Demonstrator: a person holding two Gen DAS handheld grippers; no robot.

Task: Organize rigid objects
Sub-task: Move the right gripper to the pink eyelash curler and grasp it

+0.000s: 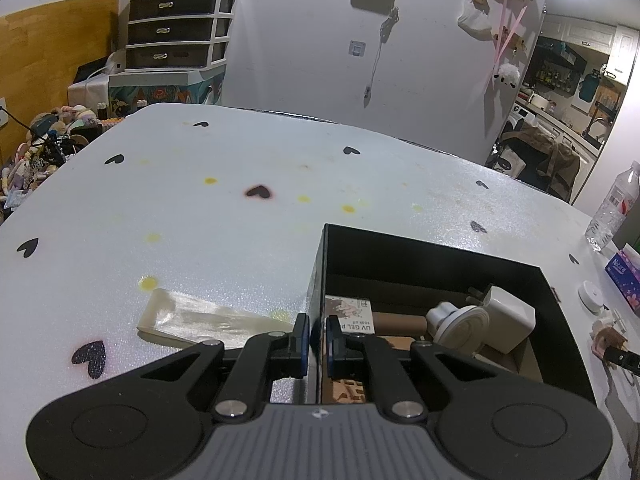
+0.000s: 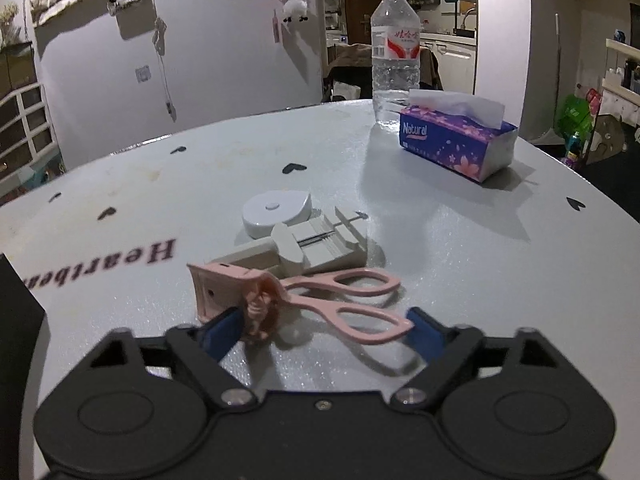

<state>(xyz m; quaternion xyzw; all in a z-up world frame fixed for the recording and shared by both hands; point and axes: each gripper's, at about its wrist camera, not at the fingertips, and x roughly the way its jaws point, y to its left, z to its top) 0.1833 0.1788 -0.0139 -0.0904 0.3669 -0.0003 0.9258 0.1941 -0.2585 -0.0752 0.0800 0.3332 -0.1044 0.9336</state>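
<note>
Left gripper (image 1: 318, 336): jaws nearly together, clamped on the near-left wall of the black box (image 1: 440, 256). Box holds a white charger (image 1: 508, 316), a white round part and a cardboard tube. Right gripper (image 2: 324, 330): jaws wide apart, flanking the pink eyelash curler (image 2: 304, 300) lying on the table (image 2: 460, 240). Beige clamp tool (image 2: 304, 248) and white disc (image 2: 276, 210) just beyond.

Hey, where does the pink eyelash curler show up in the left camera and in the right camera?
Left wrist view: the pink eyelash curler sits at the far right edge, only partly visible, right of the black box.
Right wrist view: it lies low in the centre, between the open fingers of the right gripper.
Shared landmark: the tissue pack, beside the water bottle.
</note>
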